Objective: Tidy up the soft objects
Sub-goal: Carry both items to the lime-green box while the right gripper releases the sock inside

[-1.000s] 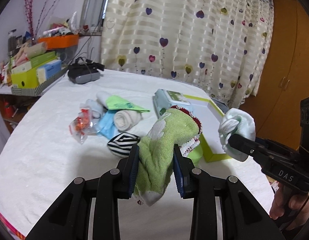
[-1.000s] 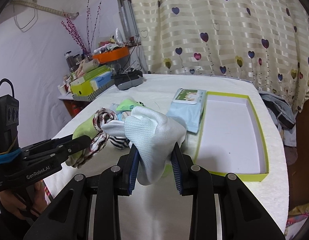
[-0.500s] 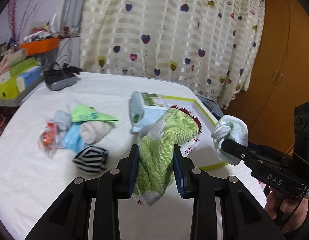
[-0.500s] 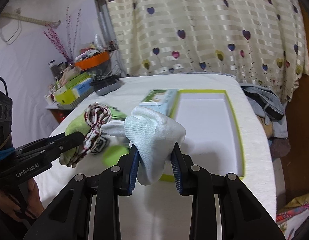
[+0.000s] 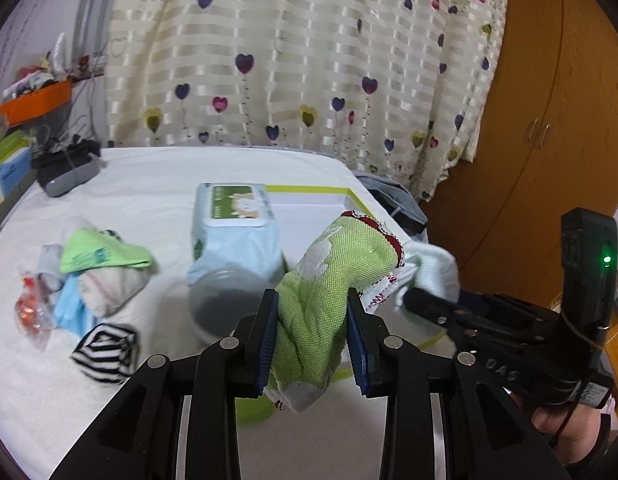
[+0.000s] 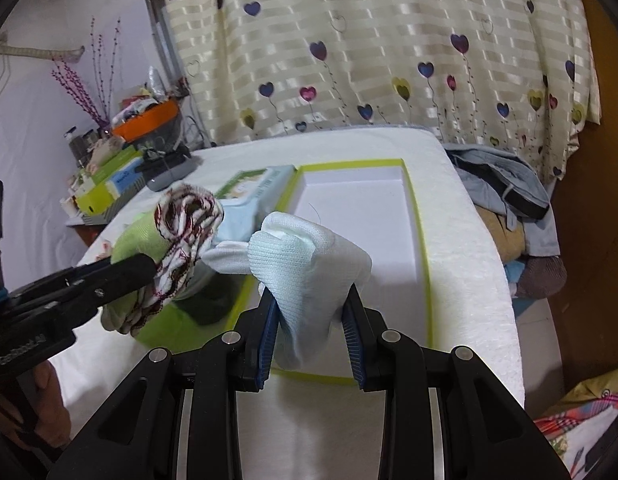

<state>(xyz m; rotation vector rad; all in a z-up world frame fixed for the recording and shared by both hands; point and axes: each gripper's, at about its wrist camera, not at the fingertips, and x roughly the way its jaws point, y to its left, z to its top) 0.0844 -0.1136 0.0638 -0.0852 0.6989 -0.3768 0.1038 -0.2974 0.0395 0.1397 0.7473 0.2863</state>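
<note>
heart-print curtain (image 5: 301,60) behind | orange bin (image 6: 149,122) on side shelf | wooden wardrobe (image 5: 549,120) at right

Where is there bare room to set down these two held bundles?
The white floor of the green-rimmed box is bare, bordered by the wipes pack on its left. The white cloth beside its right rim is free. The sock pile is crowded.

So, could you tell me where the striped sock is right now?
In the left wrist view, the striped sock lies on the white bed at lower left, just below the sock pile.
</note>
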